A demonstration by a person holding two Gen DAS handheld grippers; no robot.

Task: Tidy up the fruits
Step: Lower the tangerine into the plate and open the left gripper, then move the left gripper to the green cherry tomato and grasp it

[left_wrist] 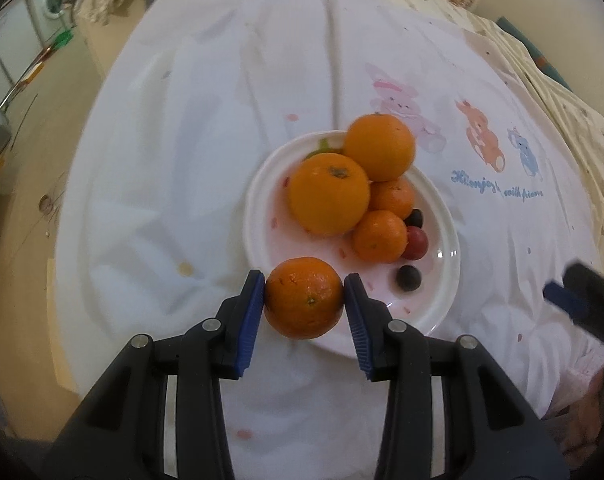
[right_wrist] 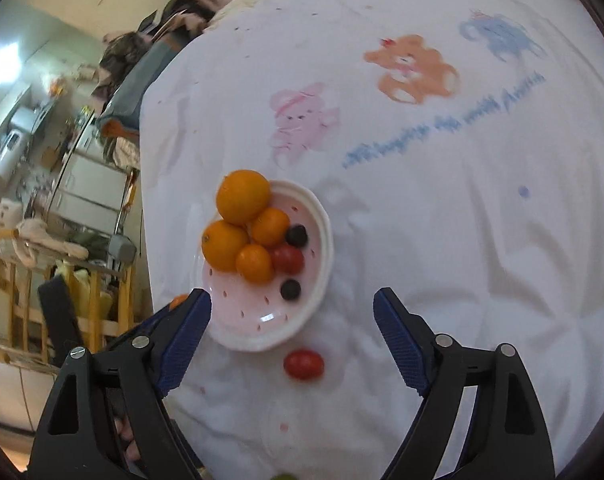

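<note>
Left wrist view: my left gripper (left_wrist: 305, 300) is clamped on a small orange (left_wrist: 304, 298), blue pads (left_wrist: 253, 312) pressing both its sides, held over the near rim of the white plate (left_wrist: 447, 240). On the plate I count two large oranges (left_wrist: 329, 194) stacked toward the back, two smaller ones (left_wrist: 379, 236) in front of them, a red tomato (left_wrist: 415, 243) and two dark berries (left_wrist: 408, 277). The plate sits on a white cloth (left_wrist: 182, 140) printed with cartoon animals. My right gripper (left_wrist: 561, 296) shows blurred at the right edge of this view.

Right wrist view — right gripper (right_wrist: 292, 316) has its jaws spread wide, nothing between the pads. A second tomato (right_wrist: 303, 364) lies loose on the cloth just beside the plate's near rim, between and slightly below the fingertips, untouched. A sliver of the held orange peeks over the left finger (right_wrist: 182, 344).
</note>
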